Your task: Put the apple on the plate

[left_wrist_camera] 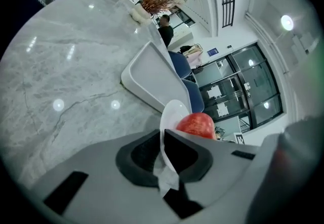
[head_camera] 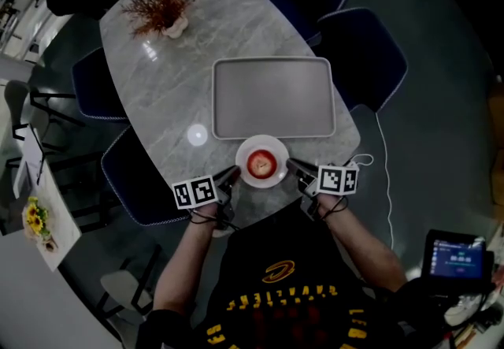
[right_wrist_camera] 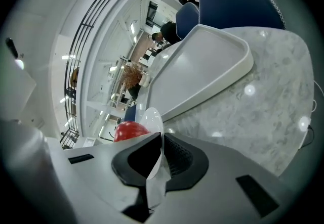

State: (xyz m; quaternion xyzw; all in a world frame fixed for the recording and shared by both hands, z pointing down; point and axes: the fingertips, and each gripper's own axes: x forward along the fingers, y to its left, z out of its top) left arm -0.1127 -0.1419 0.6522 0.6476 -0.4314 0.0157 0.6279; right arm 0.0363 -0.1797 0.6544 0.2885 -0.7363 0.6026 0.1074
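Note:
A red apple (head_camera: 262, 163) sits on a small white plate (head_camera: 262, 142) at the near edge of the marble table (head_camera: 165, 79). My left gripper (head_camera: 234, 173) is shut on the plate's left rim and my right gripper (head_camera: 292, 165) is shut on its right rim. In the left gripper view the plate (left_wrist_camera: 171, 117) runs edge-on between the jaws of the gripper (left_wrist_camera: 163, 153), with the apple (left_wrist_camera: 196, 124) behind them. In the right gripper view, the gripper (right_wrist_camera: 161, 154) pinches the plate (right_wrist_camera: 151, 119) the same way, with the apple (right_wrist_camera: 130, 129) to its left.
An empty grey tray (head_camera: 272, 97) lies just beyond the plate. A dried-plant ornament (head_camera: 161, 7) stands at the table's far end. Blue chairs (head_camera: 362, 56) ring the table. A lit tablet (head_camera: 457, 257) sits low at the right.

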